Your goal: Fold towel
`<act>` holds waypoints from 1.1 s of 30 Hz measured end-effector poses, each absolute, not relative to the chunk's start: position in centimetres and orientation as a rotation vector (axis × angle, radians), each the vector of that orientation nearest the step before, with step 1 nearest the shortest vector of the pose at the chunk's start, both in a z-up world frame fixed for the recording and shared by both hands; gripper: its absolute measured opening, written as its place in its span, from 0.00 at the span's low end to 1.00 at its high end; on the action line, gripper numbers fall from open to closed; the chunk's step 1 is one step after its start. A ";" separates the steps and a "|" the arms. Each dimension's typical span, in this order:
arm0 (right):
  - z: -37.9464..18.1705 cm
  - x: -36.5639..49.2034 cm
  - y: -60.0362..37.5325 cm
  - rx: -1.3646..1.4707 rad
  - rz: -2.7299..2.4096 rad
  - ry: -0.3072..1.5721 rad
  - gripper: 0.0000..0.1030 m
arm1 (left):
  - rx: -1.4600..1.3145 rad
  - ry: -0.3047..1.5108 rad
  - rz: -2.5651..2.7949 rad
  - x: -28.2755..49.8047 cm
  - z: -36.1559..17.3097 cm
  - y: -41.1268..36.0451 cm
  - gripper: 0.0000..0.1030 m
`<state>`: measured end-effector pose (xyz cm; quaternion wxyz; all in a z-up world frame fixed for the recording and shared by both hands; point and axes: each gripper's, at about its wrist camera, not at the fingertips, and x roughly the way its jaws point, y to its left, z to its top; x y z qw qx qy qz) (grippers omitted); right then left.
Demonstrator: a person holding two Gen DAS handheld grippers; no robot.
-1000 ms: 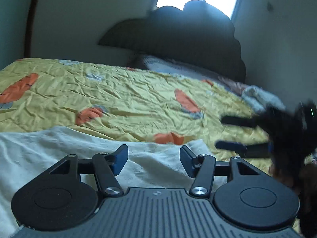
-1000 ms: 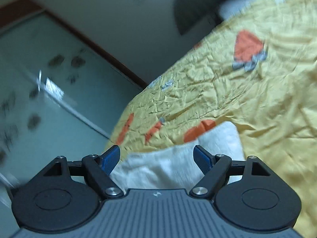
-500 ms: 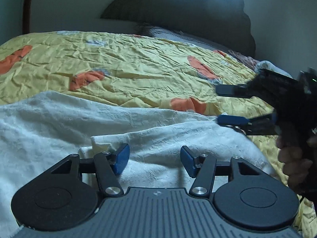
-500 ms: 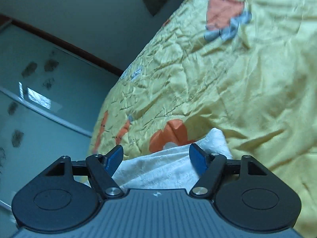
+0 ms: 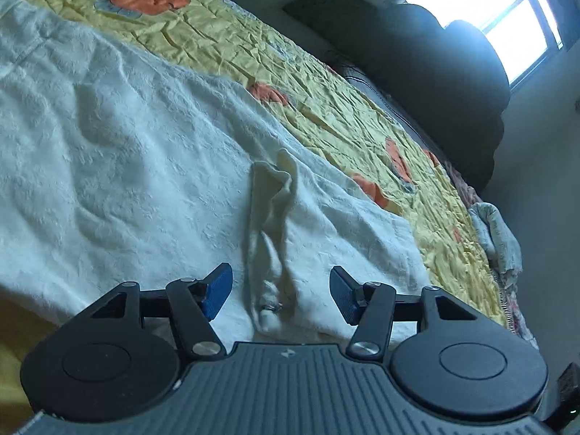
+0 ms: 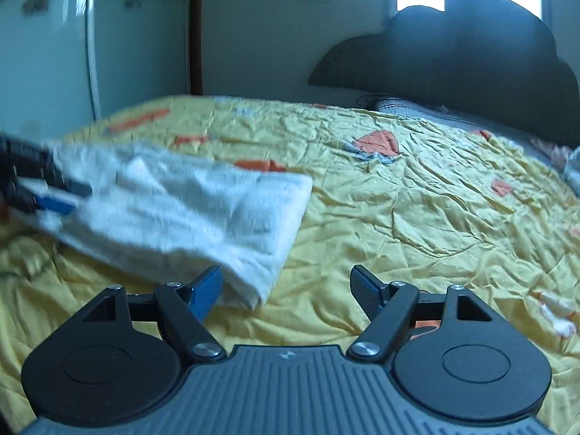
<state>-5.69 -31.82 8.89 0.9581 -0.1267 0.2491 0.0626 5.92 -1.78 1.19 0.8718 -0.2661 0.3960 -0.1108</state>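
Note:
A white towel (image 5: 145, 152) lies on the yellow bedspread (image 5: 326, 108), with a loose upturned corner flap (image 5: 270, 214) running toward me. My left gripper (image 5: 281, 295) is open, and the flap's near end sits between its blue pads without being clamped. In the right wrist view the towel (image 6: 188, 210) looks folded over, its near corner just past my right gripper's left pad. My right gripper (image 6: 286, 290) is open over bare bedspread (image 6: 417, 199). At that view's left edge the left gripper (image 6: 47, 194) shows, blurred, at the towel's far end.
A dark scalloped headboard (image 6: 471, 58) and a bright window (image 5: 489, 11) stand at the bed's far end. A rumpled patterned cloth (image 5: 496, 232) lies at the bed's right edge. A pale wardrobe or door (image 6: 54, 36) stands to the left.
Both grippers swung their views: the left tilted down over the towel with the flap now between its pads; the right turned level, away from the towel's corner, over bare bedspread.

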 end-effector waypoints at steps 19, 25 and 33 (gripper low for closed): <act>6.2 -4.0 -28.0 -0.491 0.154 0.511 0.34 | -0.712 0.969 -0.269 8.5 0.3 -2.1 0.69; 6.2 -3.9 -27.9 -0.543 0.144 0.512 0.32 | -0.529 0.973 -0.224 8.6 0.3 -3.0 0.26; 4.0 -5.5 -25.8 -0.941 0.165 0.453 0.29 | -0.315 0.996 -0.252 9.4 1.3 -4.2 0.27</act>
